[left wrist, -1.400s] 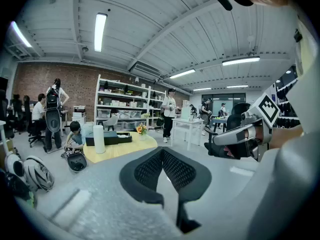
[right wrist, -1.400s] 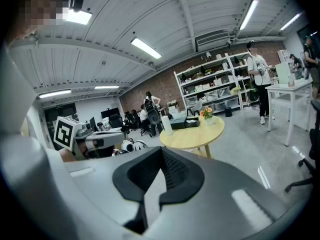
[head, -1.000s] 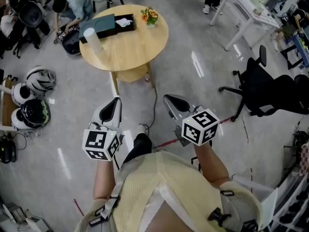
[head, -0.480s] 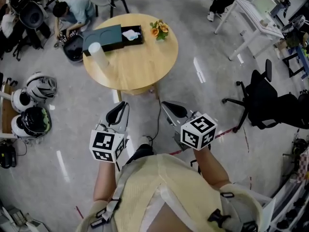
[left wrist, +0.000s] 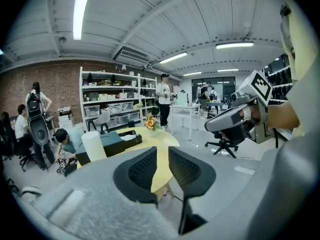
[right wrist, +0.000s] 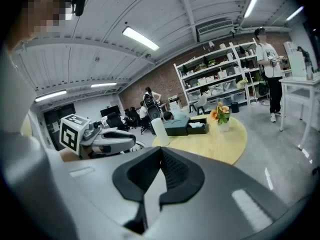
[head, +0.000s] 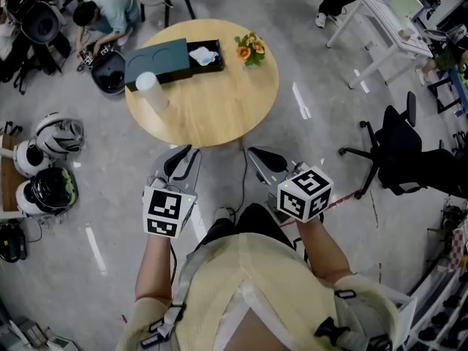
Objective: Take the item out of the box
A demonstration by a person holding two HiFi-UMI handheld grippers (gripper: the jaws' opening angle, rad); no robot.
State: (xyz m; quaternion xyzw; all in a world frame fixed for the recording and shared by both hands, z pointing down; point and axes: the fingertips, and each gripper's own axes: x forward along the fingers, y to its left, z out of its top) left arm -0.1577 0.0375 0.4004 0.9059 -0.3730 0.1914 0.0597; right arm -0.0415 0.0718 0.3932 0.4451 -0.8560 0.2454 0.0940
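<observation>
grippers sit low in the head view, both over the grey floor (head: 322, 86) just short of the near edge of the round wooden worktop (head: 219, 104) and well apart from everything on it. left gripper (head: 183, 154) has its 2 jaws a little apart and opening, with nothing between them; through the gap its own view shows only the worktop edge. right gripper (head: 257, 154) has its jaws clenched together at the tips and empty, which the right gripper view shows plainly.

on the far side of the worktop lies a dark box (head: 164, 55), long and flat, with a closed section on the left and an open compartment on the right. the item (head: 208, 55), white and crumpled, lies inside that open compartment. what it is made of cannot be told. a white cylinder (head: 151, 92) stands upright just beside the box, on the side nearer the person. a small bunch of orange flowers (head: 251, 50) stands to the right of the box, apart from it.

a black office chair (head: 406, 141) stands on the floor to the right. beyond the worktop a person (head: 110, 9) crouches on the floor.
</observation>
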